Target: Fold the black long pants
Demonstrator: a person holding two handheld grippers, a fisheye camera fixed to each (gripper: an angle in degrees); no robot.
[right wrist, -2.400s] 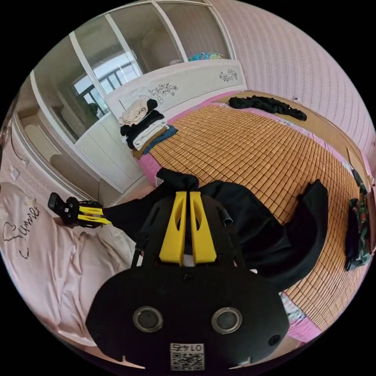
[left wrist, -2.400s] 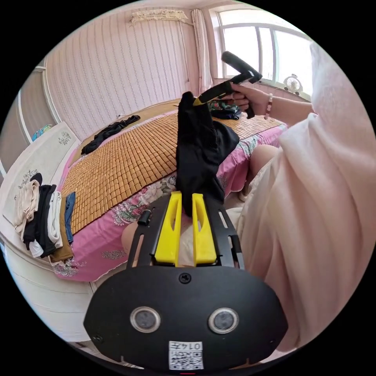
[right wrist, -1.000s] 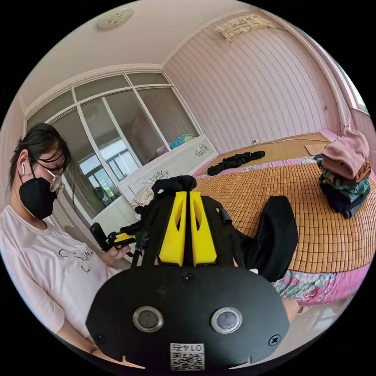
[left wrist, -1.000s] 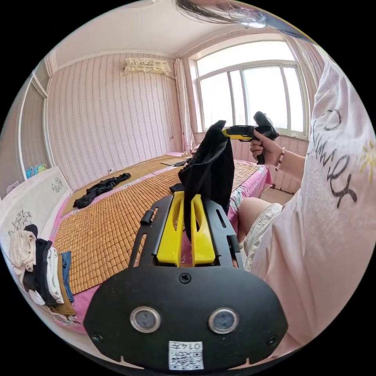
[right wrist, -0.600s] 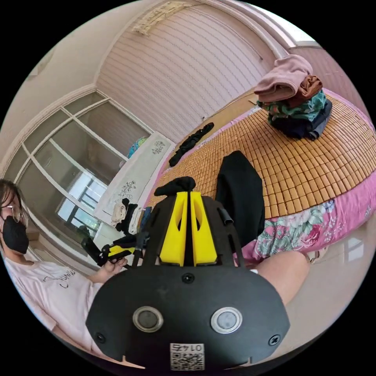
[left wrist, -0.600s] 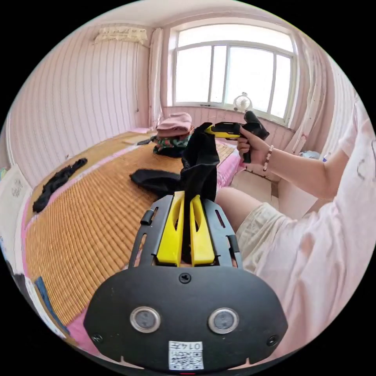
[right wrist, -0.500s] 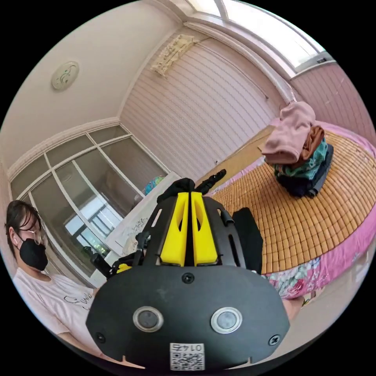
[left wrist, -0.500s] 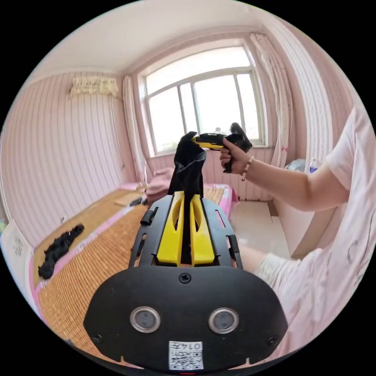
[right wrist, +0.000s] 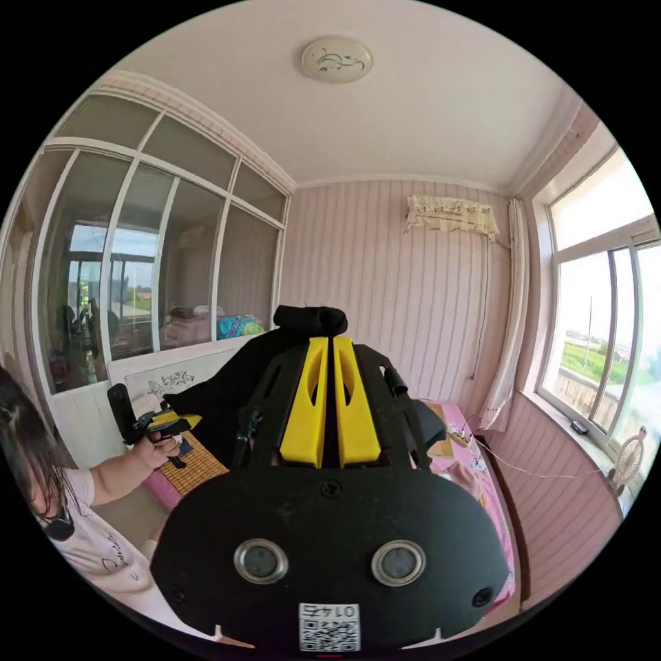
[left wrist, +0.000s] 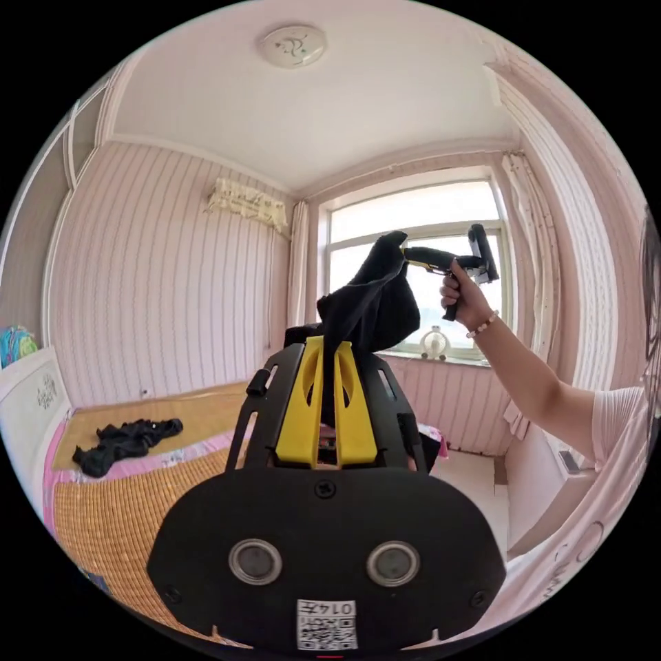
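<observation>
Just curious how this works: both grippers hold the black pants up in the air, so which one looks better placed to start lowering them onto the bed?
Probably left: the left gripper hangs nearer the bamboo bed mat.

pants: the black long pants [left wrist: 372, 303] have been lifted off the bed's near edge and now hang in the air.
grippers: the left gripper [left wrist: 329, 348] and right gripper [right wrist: 329, 348] have risen, both still clamping the cloth.

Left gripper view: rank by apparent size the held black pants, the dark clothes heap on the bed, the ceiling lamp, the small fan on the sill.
1. black pants, nearest the camera, so this overstates its true size
2. dark clothes heap
3. ceiling lamp
4. small fan
</observation>
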